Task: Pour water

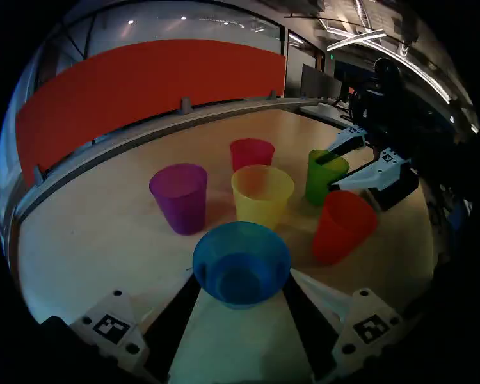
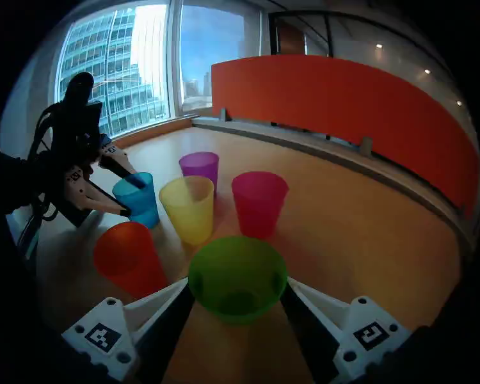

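Held: blue cup (image 1: 241,262), lower centre of left gripper view, pinched by left gripper (image 1: 241,281); green cup (image 2: 237,275), lower centre of right gripper view, pinched by right gripper (image 2: 238,287). Likely light, thin, flexible plastic: grip mid-wall, gently.

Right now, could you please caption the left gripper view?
The left gripper grips the blue cup while right gripper grips the green cup.

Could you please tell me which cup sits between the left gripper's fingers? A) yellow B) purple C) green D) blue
D: the blue cup sits between the left gripper's fingers, which touch its sides; the green cup is in the right gripper.
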A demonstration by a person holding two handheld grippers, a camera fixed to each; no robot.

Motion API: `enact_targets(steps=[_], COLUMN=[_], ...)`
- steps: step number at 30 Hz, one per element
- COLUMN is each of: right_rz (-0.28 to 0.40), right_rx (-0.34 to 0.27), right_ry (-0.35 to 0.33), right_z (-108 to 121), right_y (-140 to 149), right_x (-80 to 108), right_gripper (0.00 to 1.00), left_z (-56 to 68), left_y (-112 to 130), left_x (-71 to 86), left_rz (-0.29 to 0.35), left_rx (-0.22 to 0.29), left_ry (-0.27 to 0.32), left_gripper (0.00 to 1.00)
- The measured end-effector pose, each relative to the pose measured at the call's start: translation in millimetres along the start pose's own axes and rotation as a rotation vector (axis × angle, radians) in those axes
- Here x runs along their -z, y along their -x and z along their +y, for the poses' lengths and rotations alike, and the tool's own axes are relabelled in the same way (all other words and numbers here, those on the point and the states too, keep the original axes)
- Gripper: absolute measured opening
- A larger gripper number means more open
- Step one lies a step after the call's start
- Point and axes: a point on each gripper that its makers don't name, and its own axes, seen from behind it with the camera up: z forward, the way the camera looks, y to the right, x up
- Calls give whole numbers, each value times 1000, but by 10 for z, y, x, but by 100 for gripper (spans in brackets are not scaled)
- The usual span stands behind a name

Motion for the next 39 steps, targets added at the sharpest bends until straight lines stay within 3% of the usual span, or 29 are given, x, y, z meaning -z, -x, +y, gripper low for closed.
enact_targets(steps=[6,15,39], right_rz=[11,39,236], right_rx=[4,16,60], right_ry=[5,17,46], right_z=[2,-42,-226], right_y=[-61,-185,-994], right_x=[59,191,631], right_gripper=[90,90,90], left_z=[5,23,7], left_y=[-17,-168,-973], left_x=[41,230,1014], left_rz=[11,68,327], left_rx=[0,11,6], left_ry=[-8,-32,-140], left_gripper=[84,84,84])
